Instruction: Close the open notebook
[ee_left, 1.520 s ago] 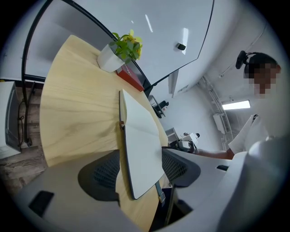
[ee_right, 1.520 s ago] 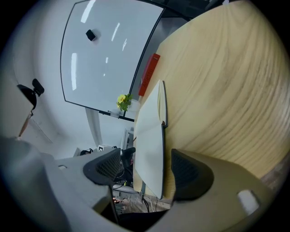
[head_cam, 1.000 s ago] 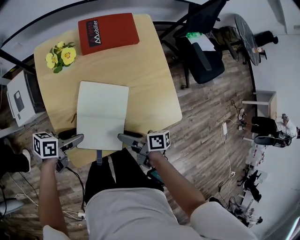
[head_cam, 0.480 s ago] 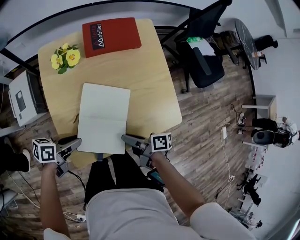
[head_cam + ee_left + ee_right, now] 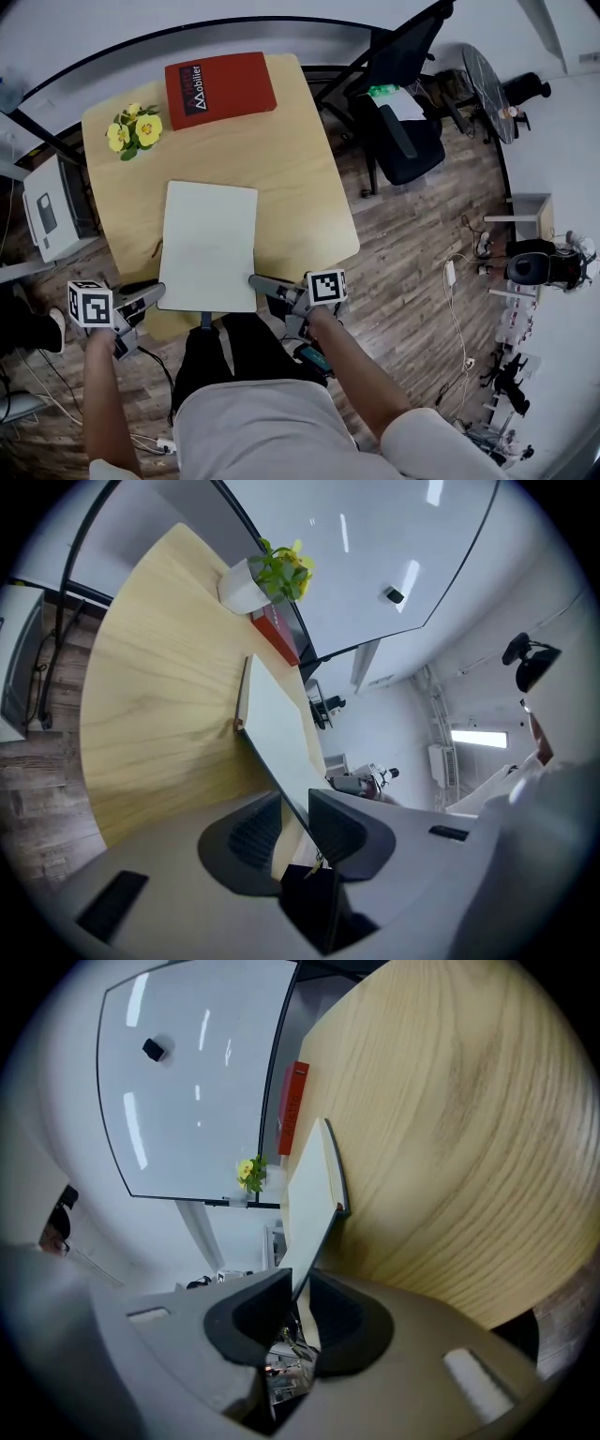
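Observation:
The open notebook (image 5: pixel 208 244) lies on the wooden table (image 5: pixel 291 169) with blank cream pages up. My left gripper (image 5: pixel 159 292) is at its near left corner and my right gripper (image 5: pixel 255 281) at its near right corner. In the left gripper view the near half of the notebook (image 5: pixel 277 724) rises off the table and runs in between the closing jaws of the left gripper (image 5: pixel 295 827). Seen from the right gripper view, the raised half of the notebook (image 5: pixel 309 1199) likewise sits between the closing jaws of the right gripper (image 5: pixel 300 1312).
A red book (image 5: pixel 220 82) lies at the table's far edge, with a pot of yellow flowers (image 5: pixel 134 131) to its left. A black office chair (image 5: pixel 403 122) stands right of the table. A white device (image 5: pixel 52 211) sits left of it.
Both grippers' jaws have closed onto the notebook's near edge. The left gripper has risen a little, and the near half of the notebook has lifted off the table.

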`<state>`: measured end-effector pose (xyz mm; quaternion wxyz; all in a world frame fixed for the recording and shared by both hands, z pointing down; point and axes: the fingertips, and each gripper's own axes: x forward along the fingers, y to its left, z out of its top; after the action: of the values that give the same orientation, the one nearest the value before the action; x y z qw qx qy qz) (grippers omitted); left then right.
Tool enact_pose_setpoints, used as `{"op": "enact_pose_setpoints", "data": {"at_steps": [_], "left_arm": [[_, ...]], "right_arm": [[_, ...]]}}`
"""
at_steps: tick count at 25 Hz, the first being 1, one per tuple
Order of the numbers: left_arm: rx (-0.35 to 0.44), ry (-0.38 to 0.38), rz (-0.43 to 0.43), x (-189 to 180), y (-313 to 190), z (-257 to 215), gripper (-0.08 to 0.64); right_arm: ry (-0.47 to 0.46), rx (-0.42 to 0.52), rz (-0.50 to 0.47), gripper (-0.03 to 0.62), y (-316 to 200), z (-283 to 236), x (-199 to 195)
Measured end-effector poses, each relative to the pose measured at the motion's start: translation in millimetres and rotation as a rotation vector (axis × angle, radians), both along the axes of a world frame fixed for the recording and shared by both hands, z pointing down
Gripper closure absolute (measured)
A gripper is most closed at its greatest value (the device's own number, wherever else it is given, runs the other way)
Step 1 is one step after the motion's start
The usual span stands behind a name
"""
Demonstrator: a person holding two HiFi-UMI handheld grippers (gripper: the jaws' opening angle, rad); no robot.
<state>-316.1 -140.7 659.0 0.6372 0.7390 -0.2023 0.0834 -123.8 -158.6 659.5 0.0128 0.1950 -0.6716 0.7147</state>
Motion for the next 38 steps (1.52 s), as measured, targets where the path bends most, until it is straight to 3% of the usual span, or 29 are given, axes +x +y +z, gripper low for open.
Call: {"op": "enact_pose_setpoints", "data": {"at_steps": [8, 14, 18, 20, 22, 26, 29, 31, 34, 38], "left_arm": [[-0.056, 0.041, -0.020, 11, 1, -9, 0.459], [-0.109, 0.051, -0.048, 18, -1, -13, 0.454], [-0.114, 0.030, -0.068, 21, -4, -16, 0.456], [-0.142, 0.055, -0.104, 24, -4, -20, 0.456], [-0.173, 0.106, -0.149, 29, -6, -27, 0.456], [-0.174, 0.144, -0.186, 32, -13, -35, 0.456], [-0.164, 0.145, -0.195, 32, -15, -36, 0.456], [-0.159, 0.151, -0.204, 33, -17, -38, 0.456], [-0.172, 0.169, -0.236, 33, -18, -39, 0.456], [-0.159, 0.168, -0.246, 38, -17, -38, 0.456]], "right_arm": [[-0.032, -0.074, -0.006, 0.531, -7, -3, 13], [-0.054, -0.036, -0.060, 0.513, -13, -12, 19], [-0.082, -0.007, -0.006, 0.511, -27, -22, 39], [-0.025, 0.151, -0.015, 0.511, -39, -29, 53], [0.129, 0.425, -0.108, 0.511, -45, -33, 65], [0.469, 1.092, -0.458, 0.511, -39, -41, 64], [0.551, 1.412, -0.659, 0.511, -24, -45, 50], [0.549, 1.528, -0.754, 0.511, -12, -45, 43], [0.528, 1.603, -0.868, 0.509, 3, -31, 37], [0.514, 1.634, -0.882, 0.466, 7, -21, 34]]}}
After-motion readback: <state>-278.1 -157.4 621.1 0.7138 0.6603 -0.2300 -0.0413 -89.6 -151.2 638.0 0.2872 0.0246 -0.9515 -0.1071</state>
